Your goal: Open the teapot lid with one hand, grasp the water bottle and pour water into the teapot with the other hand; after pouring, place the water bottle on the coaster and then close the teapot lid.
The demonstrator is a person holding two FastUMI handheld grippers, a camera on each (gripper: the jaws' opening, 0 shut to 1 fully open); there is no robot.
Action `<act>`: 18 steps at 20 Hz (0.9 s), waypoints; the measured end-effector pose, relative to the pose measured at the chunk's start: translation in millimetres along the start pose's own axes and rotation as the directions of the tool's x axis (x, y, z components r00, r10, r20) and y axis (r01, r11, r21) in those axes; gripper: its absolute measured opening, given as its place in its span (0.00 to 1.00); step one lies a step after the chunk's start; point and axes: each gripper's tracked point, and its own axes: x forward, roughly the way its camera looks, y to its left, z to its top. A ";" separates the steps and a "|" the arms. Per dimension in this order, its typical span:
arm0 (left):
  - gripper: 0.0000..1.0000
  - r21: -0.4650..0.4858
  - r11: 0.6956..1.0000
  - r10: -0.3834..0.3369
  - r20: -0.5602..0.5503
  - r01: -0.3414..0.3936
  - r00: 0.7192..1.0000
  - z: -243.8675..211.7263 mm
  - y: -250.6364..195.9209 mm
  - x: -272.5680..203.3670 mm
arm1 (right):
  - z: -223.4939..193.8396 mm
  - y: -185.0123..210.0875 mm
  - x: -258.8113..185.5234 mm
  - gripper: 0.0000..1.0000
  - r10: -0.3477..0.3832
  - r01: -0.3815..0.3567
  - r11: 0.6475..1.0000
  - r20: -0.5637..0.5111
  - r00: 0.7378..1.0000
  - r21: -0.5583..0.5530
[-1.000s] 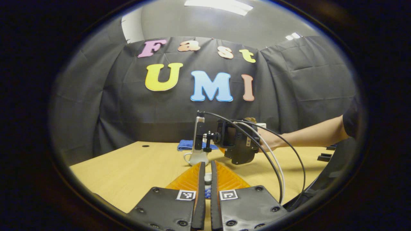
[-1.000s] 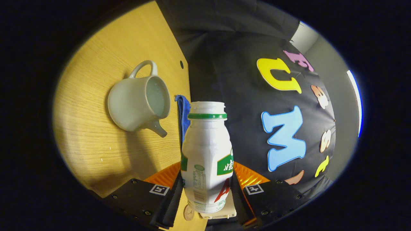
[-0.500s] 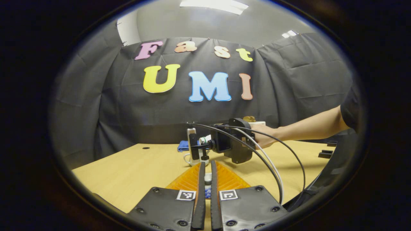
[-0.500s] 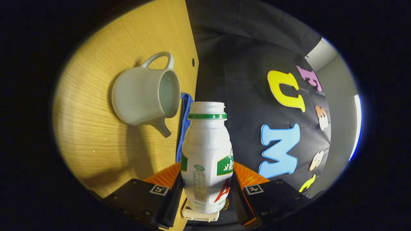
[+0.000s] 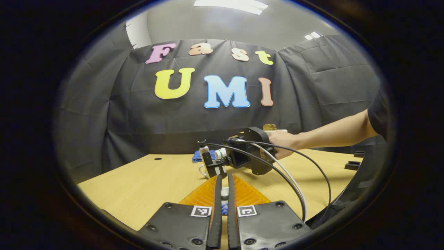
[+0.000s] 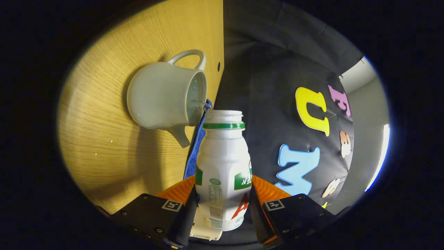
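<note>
Right claw (image 6: pixel 222 205) pinching tipped water bottle (image 6: pixel 223 170) over open teapot (image 6: pixel 166 95) near desk (image 6: pixel 104 149) edge; left claw (image 5: pixel 222 194) pinching lid knob (image 5: pixel 224 192).

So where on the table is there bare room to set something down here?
Bare wood lies left of the teapot, out to the table's left edge. It's crowded behind, by the blue cloth, and right, around the right claw with the bottle.

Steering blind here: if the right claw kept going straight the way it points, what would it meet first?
Probably the booth's black cloth wall; the white plastic bottle it grips aims there. The pale ceramic teapot sits just left of that line, though depth is unclear.
</note>
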 end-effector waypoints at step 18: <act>0.13 0.021 1.000 0.003 0.000 -0.003 1.000 0.8 -0.9 0.5 | 6.2 -28.4 5.4 0.71 -0.067 0.073 0.979 0.041 0.997 -0.190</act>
